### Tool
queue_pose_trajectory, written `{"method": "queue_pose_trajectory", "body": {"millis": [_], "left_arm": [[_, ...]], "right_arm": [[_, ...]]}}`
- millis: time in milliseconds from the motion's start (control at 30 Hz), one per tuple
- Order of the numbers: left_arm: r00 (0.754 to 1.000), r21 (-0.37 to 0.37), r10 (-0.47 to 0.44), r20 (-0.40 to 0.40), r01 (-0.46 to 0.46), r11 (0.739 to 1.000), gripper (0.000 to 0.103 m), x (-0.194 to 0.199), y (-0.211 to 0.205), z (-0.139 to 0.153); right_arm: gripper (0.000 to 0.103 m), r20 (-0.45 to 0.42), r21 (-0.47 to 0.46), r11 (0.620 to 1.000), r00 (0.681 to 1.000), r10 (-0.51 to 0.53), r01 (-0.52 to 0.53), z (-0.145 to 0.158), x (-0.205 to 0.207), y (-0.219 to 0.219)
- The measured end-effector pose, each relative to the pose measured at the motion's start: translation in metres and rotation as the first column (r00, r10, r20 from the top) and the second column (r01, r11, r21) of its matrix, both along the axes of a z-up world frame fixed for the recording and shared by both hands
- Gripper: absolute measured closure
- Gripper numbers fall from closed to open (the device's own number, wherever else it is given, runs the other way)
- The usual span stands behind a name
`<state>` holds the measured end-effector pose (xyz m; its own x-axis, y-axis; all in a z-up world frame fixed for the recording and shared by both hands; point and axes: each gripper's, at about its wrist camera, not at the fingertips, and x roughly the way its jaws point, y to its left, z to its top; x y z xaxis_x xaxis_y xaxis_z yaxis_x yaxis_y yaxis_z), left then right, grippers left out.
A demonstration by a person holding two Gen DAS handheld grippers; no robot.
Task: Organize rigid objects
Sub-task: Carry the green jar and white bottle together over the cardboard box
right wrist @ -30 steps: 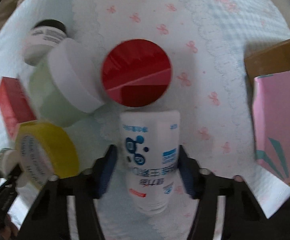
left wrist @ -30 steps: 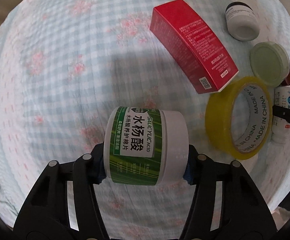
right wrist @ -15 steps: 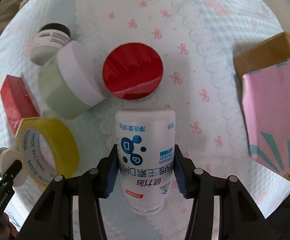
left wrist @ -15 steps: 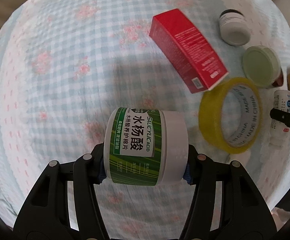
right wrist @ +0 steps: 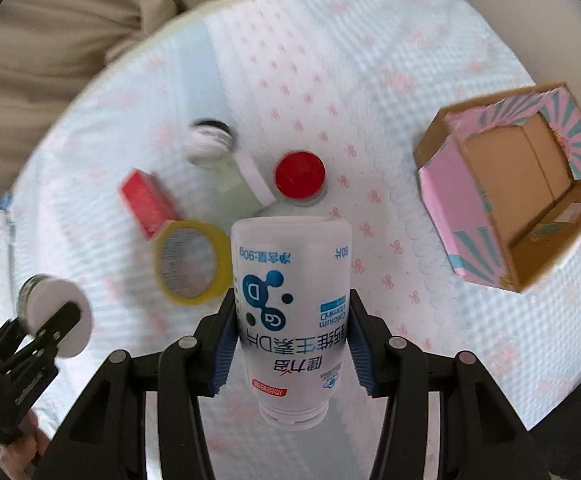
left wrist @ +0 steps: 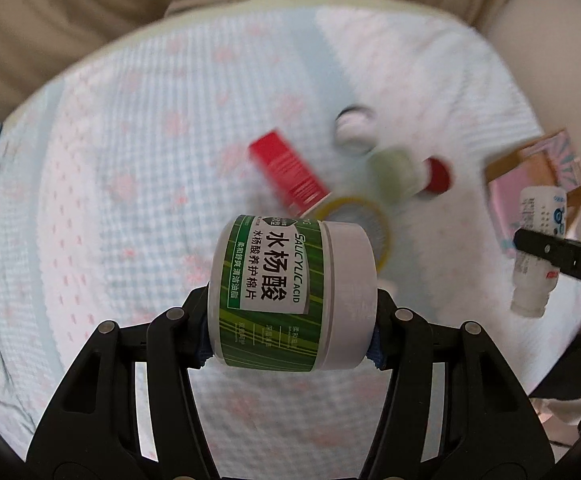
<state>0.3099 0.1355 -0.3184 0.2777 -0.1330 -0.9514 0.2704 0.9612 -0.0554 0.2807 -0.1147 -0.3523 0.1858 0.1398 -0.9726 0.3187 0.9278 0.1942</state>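
My left gripper (left wrist: 290,328) is shut on a green-labelled salicylic acid jar (left wrist: 286,296), held on its side high above the cloth. My right gripper (right wrist: 290,340) is shut on a white calcium bottle (right wrist: 290,300), cap toward the camera, also held high. The bottle also shows at the right of the left wrist view (left wrist: 538,248). On the cloth below lie a red box (right wrist: 146,204), a yellow tape roll (right wrist: 190,268), a pale green jar (right wrist: 242,180), a red-lidded jar (right wrist: 300,178) and a small white jar (right wrist: 210,140).
An open cardboard box with pink and teal sides (right wrist: 518,184) stands on the cloth to the right. The cloth-covered surface (right wrist: 370,60) is ringed by beige upholstery (right wrist: 50,40). The left gripper with its jar shows at the lower left of the right wrist view (right wrist: 50,320).
Both grippers have risen well above the cloth with their loads, so the objects below look smaller. The cardboard box has come fully into the right wrist view.
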Motion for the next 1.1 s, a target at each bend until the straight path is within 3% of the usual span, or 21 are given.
{"method": "queue_pose_trajectory", "body": {"millis": [200,433,667,900,1100], "left_arm": [[0.994,-0.056,-0.044,0.096,0.050,0.997,0.050,-0.011,-0.043,0.060],[0.982,-0.103,-0.093,0.162,0.110,0.989,0.050,-0.022,-0.123,0.108],[0.974,-0.116,-0.109,0.200,0.134,0.984,0.050,-0.035,-0.227,0.136],[0.984,-0.123,-0.094,0.150,0.113,0.986,0.050,-0.031,-0.333,0.119],[0.995,-0.123,-0.079,0.058,0.086,0.989,0.050,-0.017,-0.405,0.071]], "right_arm": [[0.057,0.080,0.035,0.999,0.997,-0.005,0.002,0.068,-0.012,-0.025],[0.057,0.156,0.036,0.998,0.986,-0.051,0.046,0.112,-0.023,-0.079],[0.057,0.187,0.030,0.998,0.981,-0.059,0.055,0.140,-0.031,-0.173],[0.057,0.159,0.033,0.998,0.986,-0.052,0.048,0.130,-0.026,-0.271],[0.057,0.060,0.069,0.996,0.996,-0.060,0.056,0.079,-0.004,-0.345]]}}
